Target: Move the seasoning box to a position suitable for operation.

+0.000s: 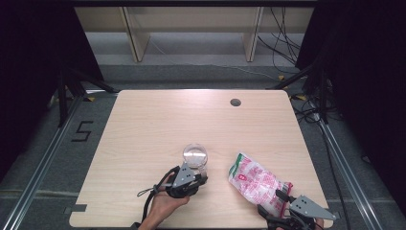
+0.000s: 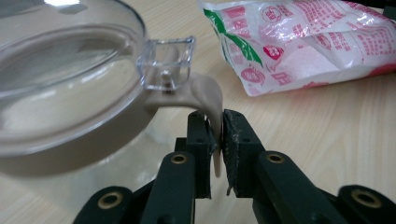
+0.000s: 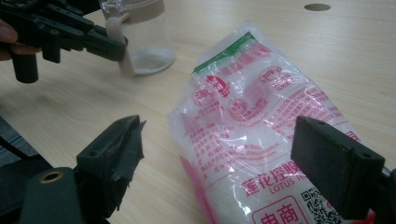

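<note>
A clear glass jar (image 1: 195, 157) stood near the middle of the wooden table (image 1: 158, 124), toward the person's edge. It carried a transparent lid (image 2: 65, 70) seated in a beige collar, with a clear square latch (image 2: 166, 63) at the rim and a beige tab-shaped handle (image 2: 208, 100) curving down from the collar. A thin layer of white material lay at the bottom of the jar, as seen in the right gripper view.

The left gripper (image 1: 198, 178), held in the person's left hand (image 1: 165, 203), was clamped on that beige handle; in its own view the two black jaws pressed against either side of the tab with no gap showing.

To the right of the jar, apart from it, lay a plastic bag (image 1: 256, 182) of white granules, flat on the table. The bag was translucent with pink and red printing, a green band near its far end, and red characters with the letters "LOTUS" near the close end.

The right gripper (image 1: 282, 201) sat at the bag's near end with its jaws spread wide, one on each side of the bag and neither touching it in the right gripper view. A dark round hole (image 1: 235, 102) marked the table's far side.
</note>
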### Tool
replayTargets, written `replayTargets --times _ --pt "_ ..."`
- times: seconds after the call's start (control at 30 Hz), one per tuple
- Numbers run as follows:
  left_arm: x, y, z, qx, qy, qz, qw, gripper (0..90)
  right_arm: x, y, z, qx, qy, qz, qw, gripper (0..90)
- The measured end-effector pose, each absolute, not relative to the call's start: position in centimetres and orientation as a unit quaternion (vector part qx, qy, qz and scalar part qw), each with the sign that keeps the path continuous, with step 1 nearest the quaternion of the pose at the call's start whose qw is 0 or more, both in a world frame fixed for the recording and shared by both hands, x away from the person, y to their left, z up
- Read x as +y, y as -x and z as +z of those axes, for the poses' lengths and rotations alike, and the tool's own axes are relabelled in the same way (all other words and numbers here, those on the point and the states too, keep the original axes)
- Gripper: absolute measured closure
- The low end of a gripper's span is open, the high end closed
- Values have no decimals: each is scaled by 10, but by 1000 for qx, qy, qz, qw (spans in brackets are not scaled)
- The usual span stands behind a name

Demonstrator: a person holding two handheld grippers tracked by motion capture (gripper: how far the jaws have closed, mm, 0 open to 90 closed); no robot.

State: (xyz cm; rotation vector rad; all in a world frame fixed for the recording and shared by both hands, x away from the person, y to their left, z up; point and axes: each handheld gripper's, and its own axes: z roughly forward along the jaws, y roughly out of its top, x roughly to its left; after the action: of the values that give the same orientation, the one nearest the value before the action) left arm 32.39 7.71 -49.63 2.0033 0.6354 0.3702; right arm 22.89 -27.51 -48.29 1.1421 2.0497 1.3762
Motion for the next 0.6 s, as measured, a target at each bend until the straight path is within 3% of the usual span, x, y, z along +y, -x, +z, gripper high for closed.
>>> replayTargets --times 0.6 --pt "124 -328 -492 278 -825 189 455 834 -273 -228 -483 738 -412 496 201 176"
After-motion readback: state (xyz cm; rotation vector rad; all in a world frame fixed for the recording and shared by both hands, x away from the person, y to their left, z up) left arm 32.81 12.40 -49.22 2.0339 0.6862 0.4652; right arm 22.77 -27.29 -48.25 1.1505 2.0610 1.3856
